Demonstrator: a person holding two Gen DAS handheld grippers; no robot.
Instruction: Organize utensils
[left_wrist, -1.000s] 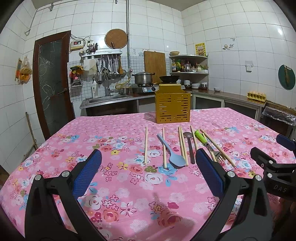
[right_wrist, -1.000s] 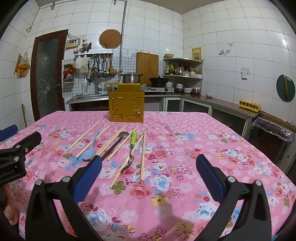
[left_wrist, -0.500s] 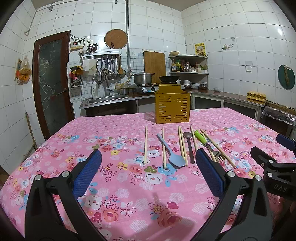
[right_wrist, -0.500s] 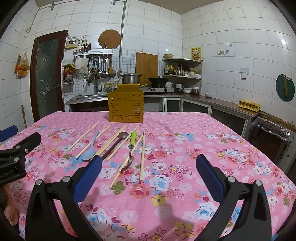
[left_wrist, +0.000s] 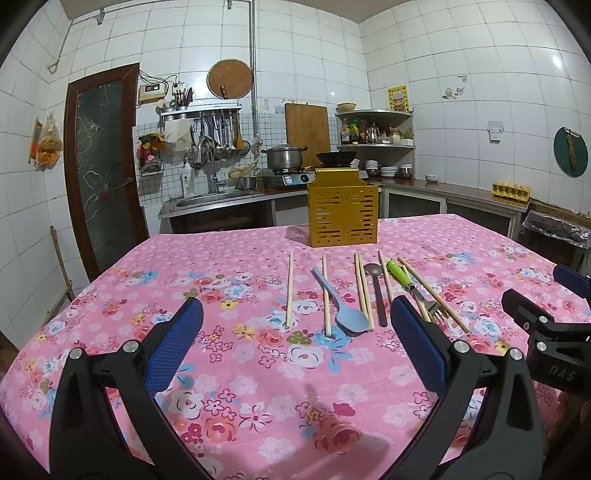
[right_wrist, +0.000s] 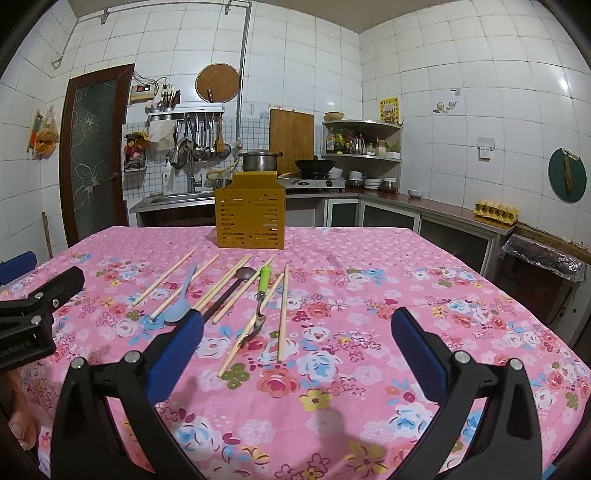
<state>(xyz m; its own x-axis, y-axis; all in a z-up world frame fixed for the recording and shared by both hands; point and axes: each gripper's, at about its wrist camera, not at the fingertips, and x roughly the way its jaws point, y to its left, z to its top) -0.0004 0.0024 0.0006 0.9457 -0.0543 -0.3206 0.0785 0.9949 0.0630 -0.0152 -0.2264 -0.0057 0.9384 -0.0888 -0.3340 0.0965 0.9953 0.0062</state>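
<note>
Nothing looks sorted yet: the wooden chopsticks (left_wrist: 289, 290), pale blue plastic spoon (left_wrist: 341, 309), dark metal spoon (left_wrist: 376, 290) and green-handled fork (left_wrist: 413, 290) all lie mid-frame on the pink floral tablecloth (left_wrist: 221, 266), short of the slotted yellow metal utensil holder (left_wrist: 343, 210) (apparently empty); left gripper (left_wrist: 295, 343) and right gripper (right_wrist: 295, 343) hang spread wide, holding nothing.

Left finger pad (right_wrist: 181, 354) hides the dark spoon (right_wrist: 236, 284) handle's end.

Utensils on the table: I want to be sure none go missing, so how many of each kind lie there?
Chopsticks: 7
Spoons: 2, a blue spoon and a dark spoon
Fork: 1
Total: 10
</note>
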